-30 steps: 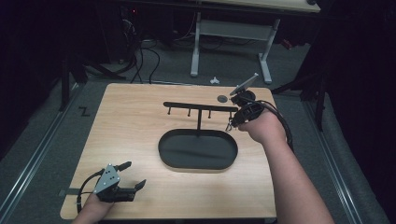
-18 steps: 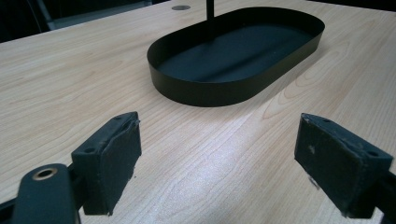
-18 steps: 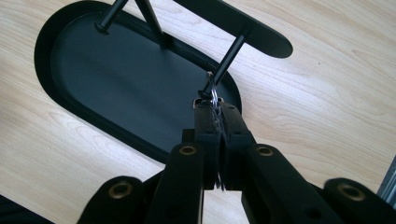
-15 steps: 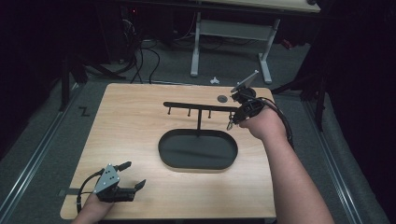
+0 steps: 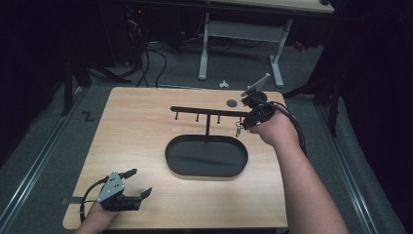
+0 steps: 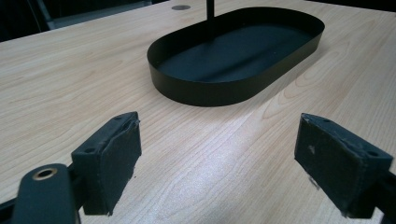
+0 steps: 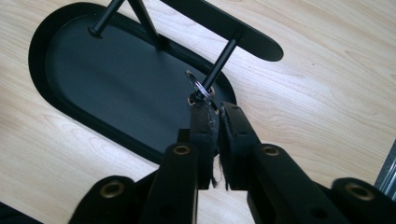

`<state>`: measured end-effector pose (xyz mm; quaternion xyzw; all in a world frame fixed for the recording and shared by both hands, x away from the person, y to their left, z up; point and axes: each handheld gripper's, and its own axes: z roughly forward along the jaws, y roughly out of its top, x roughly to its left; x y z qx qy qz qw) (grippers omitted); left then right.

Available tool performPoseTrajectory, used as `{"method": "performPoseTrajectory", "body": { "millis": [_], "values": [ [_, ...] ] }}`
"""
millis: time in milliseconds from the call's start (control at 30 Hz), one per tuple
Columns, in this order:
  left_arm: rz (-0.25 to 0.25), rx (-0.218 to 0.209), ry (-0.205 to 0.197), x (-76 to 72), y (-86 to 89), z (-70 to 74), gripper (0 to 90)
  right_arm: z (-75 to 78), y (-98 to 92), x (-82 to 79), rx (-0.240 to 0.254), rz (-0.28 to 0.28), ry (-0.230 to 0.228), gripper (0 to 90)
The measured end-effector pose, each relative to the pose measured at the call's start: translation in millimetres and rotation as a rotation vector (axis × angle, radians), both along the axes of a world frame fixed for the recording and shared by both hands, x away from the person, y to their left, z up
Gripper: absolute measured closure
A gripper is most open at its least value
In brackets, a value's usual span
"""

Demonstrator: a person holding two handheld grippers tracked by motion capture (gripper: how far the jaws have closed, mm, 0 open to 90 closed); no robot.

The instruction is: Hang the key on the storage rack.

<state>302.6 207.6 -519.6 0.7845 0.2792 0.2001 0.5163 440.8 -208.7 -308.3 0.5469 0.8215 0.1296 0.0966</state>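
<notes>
A black oval tray (image 5: 169,157) lies mid-table, and a black T-shaped rack (image 5: 209,111) with hanging pegs rises from it. A small metal key ring (image 7: 200,88) is looped over the rack's right end peg (image 7: 222,60). My right gripper (image 7: 214,109) is at that peg; its jaws have just been opening and stand a narrow slit apart, with the ring's lower edge at their tips. From above, the right gripper (image 5: 239,127) is at the rack's right end. My left gripper (image 5: 141,181) rests wide open on the table's near left, facing the tray (image 6: 201,91), nothing between its pads (image 6: 112,158).
A round grey grommet (image 5: 232,103) sits in the tabletop behind the rack. The right gripper's cable (image 5: 292,122) loops over the forearm. Beyond the table's far edge stand white desk legs (image 5: 203,48), with floor cables and a small white object (image 5: 223,84).
The right hand has shifted very slightly at the rack's right end. The left gripper has stayed where it was.
</notes>
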Motion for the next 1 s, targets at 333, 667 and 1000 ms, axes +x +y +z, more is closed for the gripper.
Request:
{"method": "performPoseTrajectory", "body": {
  "millis": [333, 667, 1000],
  "values": [
    [0.000, 0.000, 0.000, 0.0, 0.0, 0.0, 15.2, -0.4, -0.8, 0.5, 0.003, -0.005, -0.004, 83.0],
    [-0.003, 0.006, 0.000, 0.0, -0.5, 0.0, 15.2, 0.5, 2.1, -5.0, 0.023, 0.003, 0.000, 77.7],
    [-0.002, 0.005, 0.001, 0.0, -0.8, -0.1, 15.2, -11.0, 6.1, -3.7, 0.030, -0.001, 0.008, 73.7]
  ]
}}
